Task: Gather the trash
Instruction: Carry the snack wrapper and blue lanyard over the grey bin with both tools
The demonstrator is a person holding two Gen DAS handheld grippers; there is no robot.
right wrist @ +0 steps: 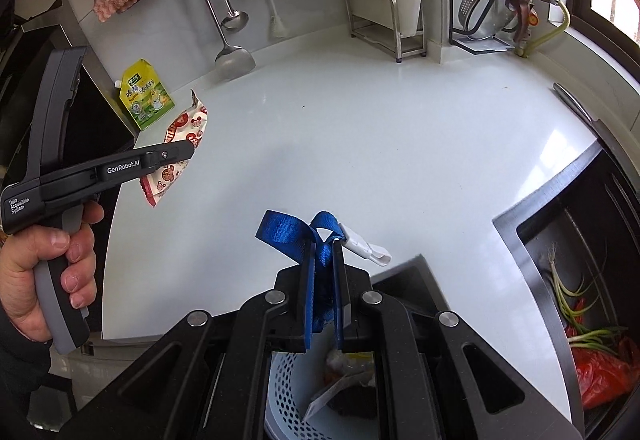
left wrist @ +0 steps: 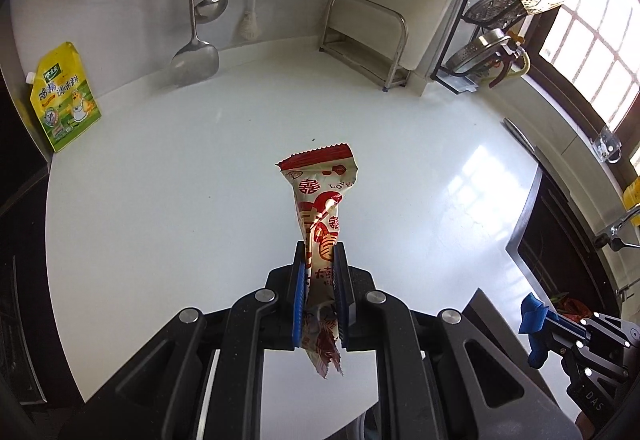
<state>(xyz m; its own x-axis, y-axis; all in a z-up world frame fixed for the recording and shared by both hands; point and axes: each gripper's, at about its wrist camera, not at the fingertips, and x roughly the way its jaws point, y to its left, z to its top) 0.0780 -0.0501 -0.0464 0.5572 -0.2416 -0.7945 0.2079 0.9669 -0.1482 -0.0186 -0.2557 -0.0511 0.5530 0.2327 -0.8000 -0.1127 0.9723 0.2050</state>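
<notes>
My left gripper (left wrist: 319,252) is shut on a red-and-white snack wrapper (left wrist: 320,196) and holds it above the white counter (left wrist: 180,180). The same gripper (right wrist: 188,154) and wrapper (right wrist: 182,136) show at the left in the right wrist view. My right gripper (right wrist: 323,248) is shut on a blue strap (right wrist: 288,228) with a white clip (right wrist: 366,248), held above a perforated white trash basket (right wrist: 288,392) that holds scraps. The right gripper with the strap also shows at the lower right in the left wrist view (left wrist: 534,324).
A yellow-green seasoning pouch (left wrist: 66,96) leans at the counter's back left. Ladles and a spatula (left wrist: 196,60) hang on the wall. A metal rack (left wrist: 364,40) and a dish rack with strainers (right wrist: 496,0) stand at the back. A dark sink (right wrist: 580,300) with scallions and a red bag is at the right.
</notes>
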